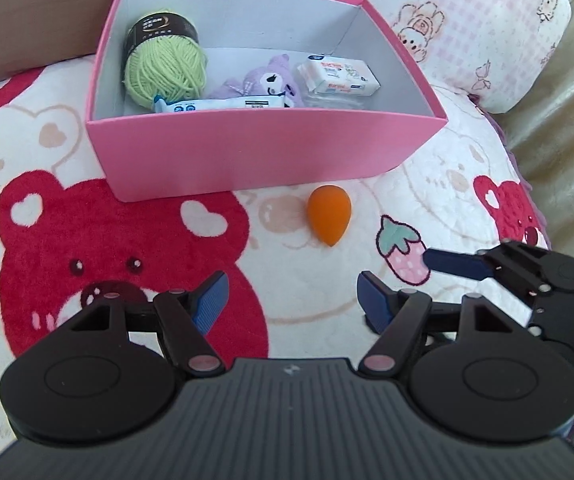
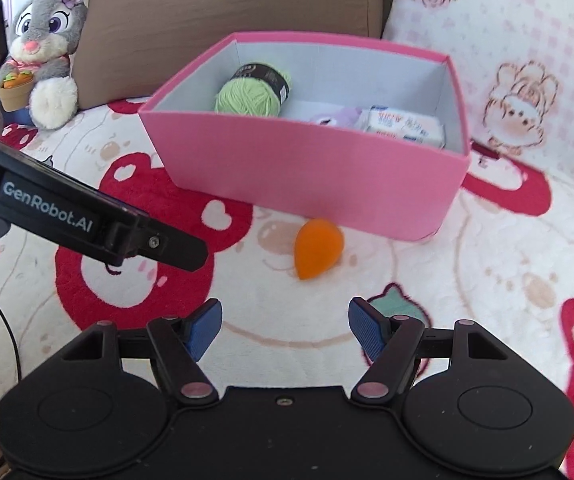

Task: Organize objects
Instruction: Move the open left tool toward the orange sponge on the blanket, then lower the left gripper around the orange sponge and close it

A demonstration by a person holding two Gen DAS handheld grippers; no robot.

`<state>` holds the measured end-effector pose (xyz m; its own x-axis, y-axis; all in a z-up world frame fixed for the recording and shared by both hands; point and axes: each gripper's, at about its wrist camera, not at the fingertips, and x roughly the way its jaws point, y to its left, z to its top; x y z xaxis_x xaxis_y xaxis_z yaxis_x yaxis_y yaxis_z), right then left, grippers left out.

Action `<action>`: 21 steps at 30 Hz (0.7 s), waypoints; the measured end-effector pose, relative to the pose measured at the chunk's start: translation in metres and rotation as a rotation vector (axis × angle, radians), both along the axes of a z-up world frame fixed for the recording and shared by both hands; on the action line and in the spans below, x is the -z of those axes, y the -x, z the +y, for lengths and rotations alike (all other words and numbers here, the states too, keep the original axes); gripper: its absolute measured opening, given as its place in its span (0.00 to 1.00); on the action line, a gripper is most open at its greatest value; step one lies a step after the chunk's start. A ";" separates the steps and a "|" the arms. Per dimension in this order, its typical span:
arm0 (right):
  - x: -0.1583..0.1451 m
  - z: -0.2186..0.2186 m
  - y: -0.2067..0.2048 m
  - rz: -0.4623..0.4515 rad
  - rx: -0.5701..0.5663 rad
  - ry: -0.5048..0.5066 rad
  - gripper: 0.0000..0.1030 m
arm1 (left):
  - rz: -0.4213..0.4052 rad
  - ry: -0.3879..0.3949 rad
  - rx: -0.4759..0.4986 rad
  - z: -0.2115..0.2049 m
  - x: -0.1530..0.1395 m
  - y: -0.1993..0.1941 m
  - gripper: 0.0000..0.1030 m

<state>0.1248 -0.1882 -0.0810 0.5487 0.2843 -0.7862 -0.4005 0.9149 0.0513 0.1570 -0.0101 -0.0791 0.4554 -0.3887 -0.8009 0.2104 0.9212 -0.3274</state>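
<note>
An orange egg-shaped sponge (image 1: pixel 329 216) (image 2: pixel 318 247) lies on the bear-print blanket just in front of the pink box (image 1: pixel 263 152) (image 2: pixel 307 184). Inside the box are a green yarn ball (image 1: pixel 165 68) (image 2: pixel 252 98), a purple plush (image 1: pixel 271 80) and wipe packs (image 1: pixel 337 77) (image 2: pixel 405 125). My left gripper (image 1: pixel 293 300) stands open, nothing between its blue pads, a short way before the sponge. My right gripper (image 2: pixel 285 330) is open too and empty, the sponge just ahead of it. The right gripper's fingers (image 1: pixel 453 263) show at the right of the left wrist view.
A grey rabbit plush (image 2: pixel 45 48) sits at the back left against a brown cushion (image 2: pixel 223 12). A pink checked pillow (image 1: pixel 483 28) (image 2: pixel 519 64) lies right of the box. The left gripper's black body (image 2: pixel 87 216) crosses the left side of the right wrist view.
</note>
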 end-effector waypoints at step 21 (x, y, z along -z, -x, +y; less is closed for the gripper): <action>0.047 -0.003 -0.031 -0.108 0.139 -0.036 0.72 | -0.057 0.069 0.021 -0.031 0.038 -0.038 0.65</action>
<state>0.1556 -0.1913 -0.1284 0.6657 0.2262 -0.7111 -0.2748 0.9603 0.0482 0.1955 -0.0406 -0.1168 0.4903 -0.4525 -0.7449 0.2497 0.8918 -0.3773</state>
